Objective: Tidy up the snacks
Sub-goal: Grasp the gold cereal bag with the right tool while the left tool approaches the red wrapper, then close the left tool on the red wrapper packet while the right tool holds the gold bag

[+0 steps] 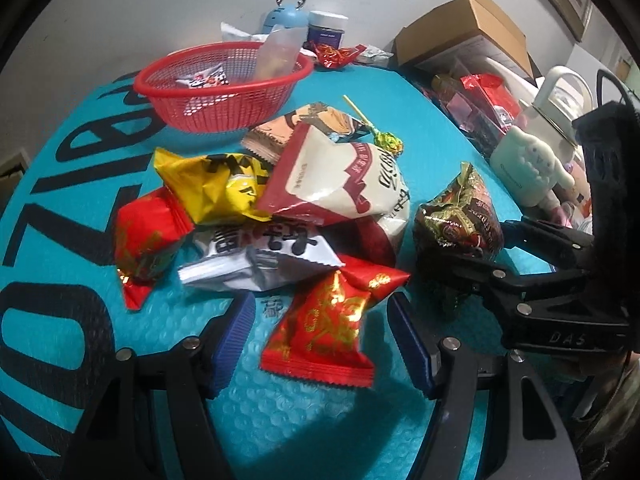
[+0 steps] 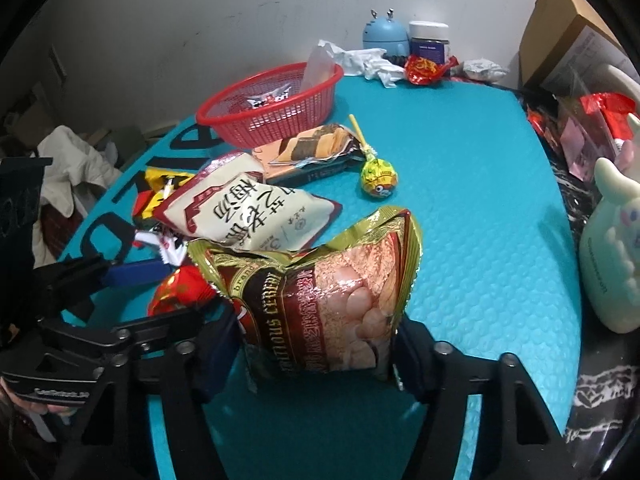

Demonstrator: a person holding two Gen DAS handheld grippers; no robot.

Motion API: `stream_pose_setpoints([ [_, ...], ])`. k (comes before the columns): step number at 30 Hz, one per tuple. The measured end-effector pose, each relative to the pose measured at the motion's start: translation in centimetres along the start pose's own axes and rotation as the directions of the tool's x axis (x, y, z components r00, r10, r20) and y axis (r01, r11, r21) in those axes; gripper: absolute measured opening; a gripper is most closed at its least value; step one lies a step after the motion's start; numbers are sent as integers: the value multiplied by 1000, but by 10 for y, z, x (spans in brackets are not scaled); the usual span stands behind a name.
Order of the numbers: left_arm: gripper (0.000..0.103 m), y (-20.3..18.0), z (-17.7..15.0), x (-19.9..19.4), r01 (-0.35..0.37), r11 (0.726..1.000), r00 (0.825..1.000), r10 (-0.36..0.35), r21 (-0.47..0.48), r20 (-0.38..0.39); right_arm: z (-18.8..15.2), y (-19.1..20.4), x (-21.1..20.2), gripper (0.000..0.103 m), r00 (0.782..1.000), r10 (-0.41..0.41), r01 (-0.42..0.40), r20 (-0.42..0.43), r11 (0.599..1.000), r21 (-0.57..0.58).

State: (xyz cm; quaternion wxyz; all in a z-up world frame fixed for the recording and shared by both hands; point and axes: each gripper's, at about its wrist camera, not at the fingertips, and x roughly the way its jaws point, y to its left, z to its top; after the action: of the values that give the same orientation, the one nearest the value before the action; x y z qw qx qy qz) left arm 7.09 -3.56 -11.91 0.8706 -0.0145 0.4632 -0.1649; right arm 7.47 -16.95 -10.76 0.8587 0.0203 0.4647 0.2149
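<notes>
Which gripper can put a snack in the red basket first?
The right gripper, probably. Its pads already press both sides of the gold cereal bag, so it only needs lifting to the red basket. The left gripper is open around a red candy packet, not yet squeezing.

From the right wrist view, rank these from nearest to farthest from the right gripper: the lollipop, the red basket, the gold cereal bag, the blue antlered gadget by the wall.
1. Gold cereal bag: between the right gripper fingers.
2. Lollipop: on the mat beyond the bag, slightly right.
3. Red basket: farther back, left of centre.
4. Blue antlered gadget: at the wall, behind everything.
</notes>
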Motion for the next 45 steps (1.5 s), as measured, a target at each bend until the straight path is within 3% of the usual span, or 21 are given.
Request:
stream_pose_setpoints([
  [3, 67, -3, -2, 1, -8, 1000, 1000, 8, 8, 16, -3, 1, -2, 65, 1000, 9, -9, -7, 1000, 4],
  [4, 63, -4, -2, 1, -15, 1000, 1000, 15, 11, 20, -4, 1, -3, 65, 1000, 9, -9, -7, 1000, 4],
  [6, 45, -4, -3, 0, -25, 1000, 999, 25, 11, 21, -7, 2, -6, 65, 1000, 8, -8, -11, 1000, 3],
  [10, 40, -2, -7, -4, 14, 1000, 1000, -14, -15, 22, -14, 4, -10, 65, 1000, 12, -12, -18, 1000, 9],
  [14, 40, -5, -14, -9, 36, 999, 999, -36, -26, 20, -18, 5, -13, 65, 1000, 18, -18, -24, 1000, 25],
  [27, 40, -13, -38, -31, 14, 1000, 1000, -13, -14, 22, -43, 22, -30, 65, 999, 18, -18, -42, 1000, -12],
  [37, 40, -15, -29, -21, -26, 1000, 1000, 26, -3, -11, -47, 20, -37, 65, 999, 6, -6, -45, 1000, -1],
  [45, 63, -26, -20, -5, -67, 993, 997, 70, 93, -24, -45, 11, -35, 66, 998, 26, -24, -49, 999, 31],
])
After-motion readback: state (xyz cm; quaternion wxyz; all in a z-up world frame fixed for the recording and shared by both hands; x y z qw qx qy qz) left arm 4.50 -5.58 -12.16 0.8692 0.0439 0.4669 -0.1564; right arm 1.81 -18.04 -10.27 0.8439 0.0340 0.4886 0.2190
